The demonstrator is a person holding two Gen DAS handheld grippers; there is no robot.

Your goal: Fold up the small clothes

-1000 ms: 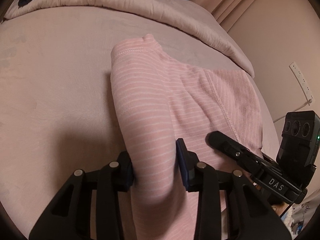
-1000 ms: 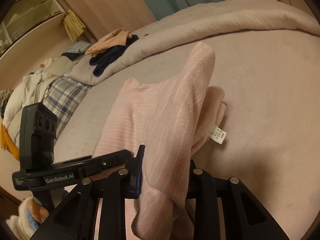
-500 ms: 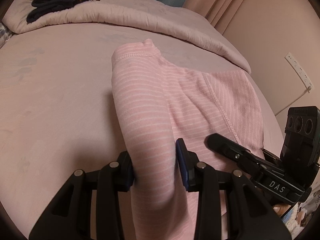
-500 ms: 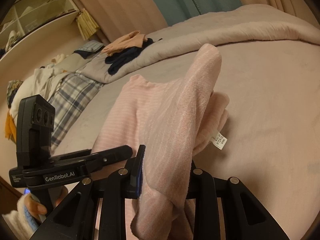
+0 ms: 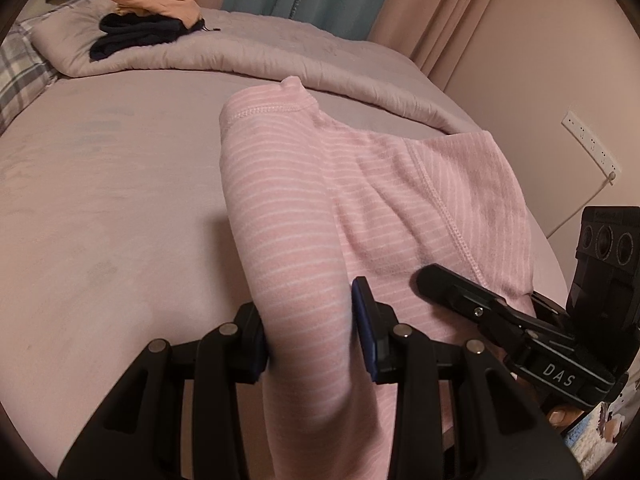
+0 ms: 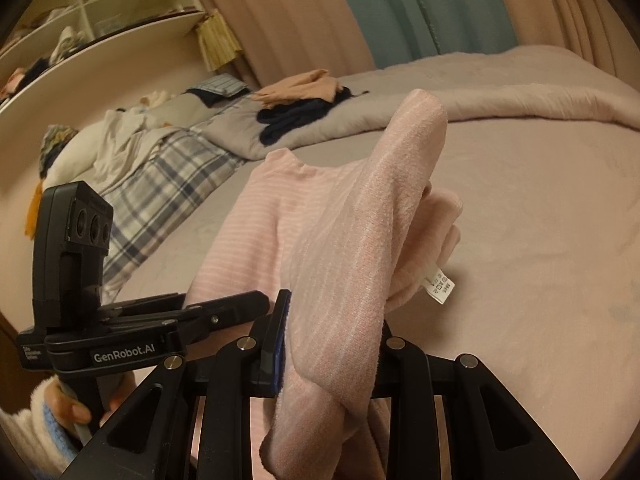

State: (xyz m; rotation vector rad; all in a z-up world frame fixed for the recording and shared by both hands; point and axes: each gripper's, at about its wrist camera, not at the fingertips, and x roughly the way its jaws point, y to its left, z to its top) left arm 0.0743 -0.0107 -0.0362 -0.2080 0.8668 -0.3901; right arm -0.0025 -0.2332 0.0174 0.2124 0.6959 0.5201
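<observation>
The right finger of the right gripper (image 6: 326, 344) is covered by the bunched pink garment (image 6: 360, 248), so its pad cannot be seen. The print on the care label (image 6: 439, 286) is too small to be read. The garment's lower part is cut off by the bottom edge in both views. The contents of the shelf (image 6: 100, 4) are too small and dim to be identified.
</observation>
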